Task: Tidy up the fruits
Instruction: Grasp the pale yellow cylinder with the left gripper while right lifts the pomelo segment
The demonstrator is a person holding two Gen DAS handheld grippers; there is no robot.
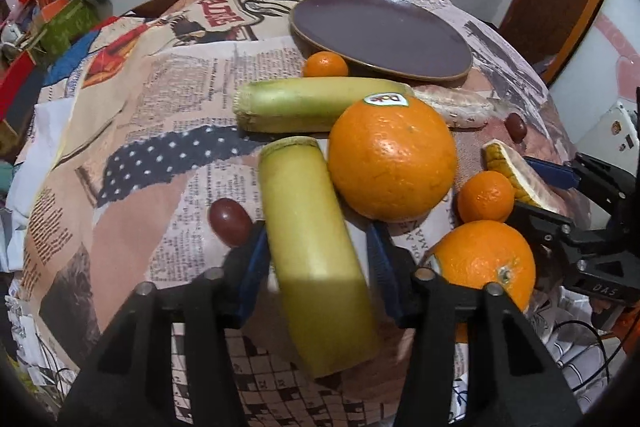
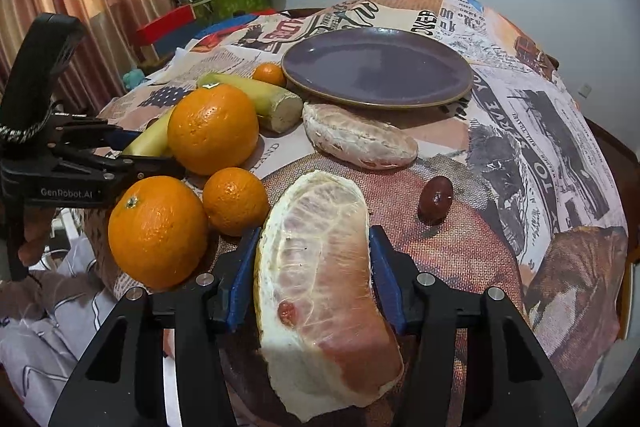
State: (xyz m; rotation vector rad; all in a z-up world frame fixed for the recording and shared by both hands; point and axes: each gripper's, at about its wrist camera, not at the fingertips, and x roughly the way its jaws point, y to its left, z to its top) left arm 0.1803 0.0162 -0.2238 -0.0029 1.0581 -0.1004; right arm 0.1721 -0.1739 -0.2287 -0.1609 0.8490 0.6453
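Straddling the pomelo wedge (image 2: 324, 291), the right gripper (image 2: 314, 279) has both pads against its sides near the table (image 2: 460, 227) edge. Left gripper (image 1: 316, 267) brackets a banana piece (image 1: 312, 247), contact unclear. Purple plate (image 2: 376, 67) sits bare beyond. Risk: excess squeeze could tear the soft flesh.

You see two big oranges (image 2: 213, 128) (image 2: 157, 231), two small mandarins (image 2: 235, 201) (image 2: 269, 73), two banana pieces (image 1: 316, 279) (image 1: 304, 103), two pomelo segments (image 2: 324, 291) (image 2: 358, 137) (one still in rind), two red grapes (image 1: 231, 221) (image 1: 515, 127), one purple plate (image 2: 376, 67).
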